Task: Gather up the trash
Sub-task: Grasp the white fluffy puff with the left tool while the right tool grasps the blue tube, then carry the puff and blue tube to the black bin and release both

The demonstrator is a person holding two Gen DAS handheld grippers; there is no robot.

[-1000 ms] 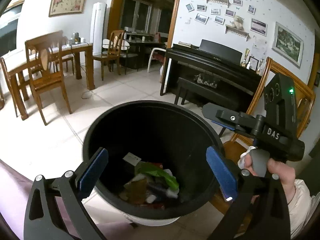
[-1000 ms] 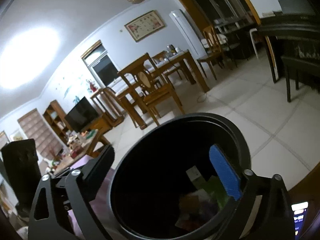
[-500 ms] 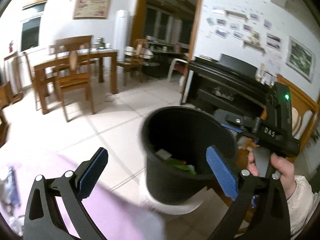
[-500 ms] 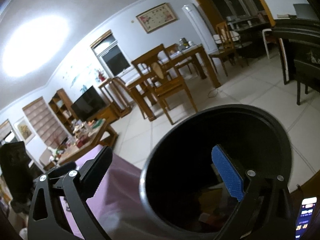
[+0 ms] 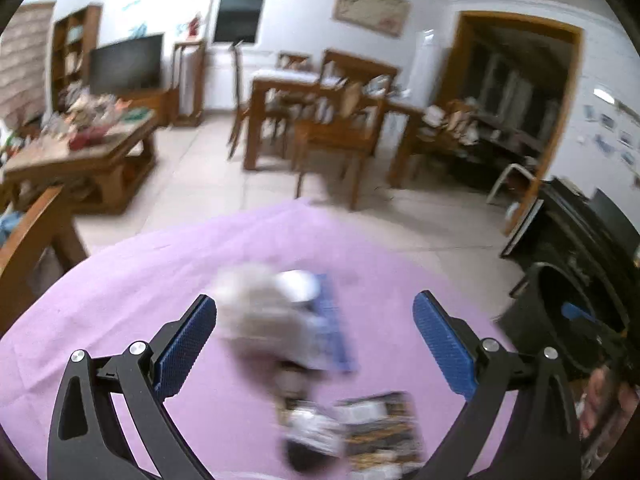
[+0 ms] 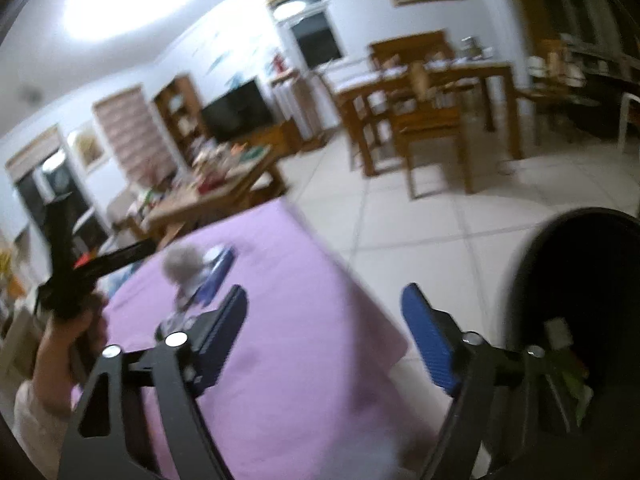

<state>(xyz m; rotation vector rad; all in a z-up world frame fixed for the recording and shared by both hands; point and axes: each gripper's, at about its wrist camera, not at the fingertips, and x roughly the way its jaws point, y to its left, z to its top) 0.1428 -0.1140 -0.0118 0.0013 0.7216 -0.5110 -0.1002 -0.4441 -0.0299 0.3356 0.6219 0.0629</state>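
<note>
Left wrist view: left gripper (image 5: 314, 338) spread wide, blue pads apart, nothing between them touching either pad; hovering above the purple tablecloth (image 5: 160, 280). Just beyond the pads, on the cloth, a blurred heap of trash (image 5: 264, 316): a pale grey crumpled wad, a white round piece against it, a flat blue packet along its right side. Nearer the camera than the heap, more litter (image 5: 360, 428): glossy printed wrappers, dark and yellow-brown, too smeared to read. To the right of the cloth, off its edge, the black bin (image 5: 548, 312), mouth tilted toward the camera.

Right wrist view: right gripper (image 6: 322, 328) unclenched and empty, jaws just been closing partway, nothing between them; poised over the near right corner of the same cloth (image 6: 300, 340). Grey wad and blue packet (image 6: 196, 268) farther across the cloth, to the left of the pads. Bin (image 6: 592, 280) beside the cloth's right edge on the tiled floor (image 6: 420, 216), green and white scraps (image 6: 568, 364) visible inside. Left hand (image 6: 76, 328) at the cloth's left side, holding the other tool.
</note>
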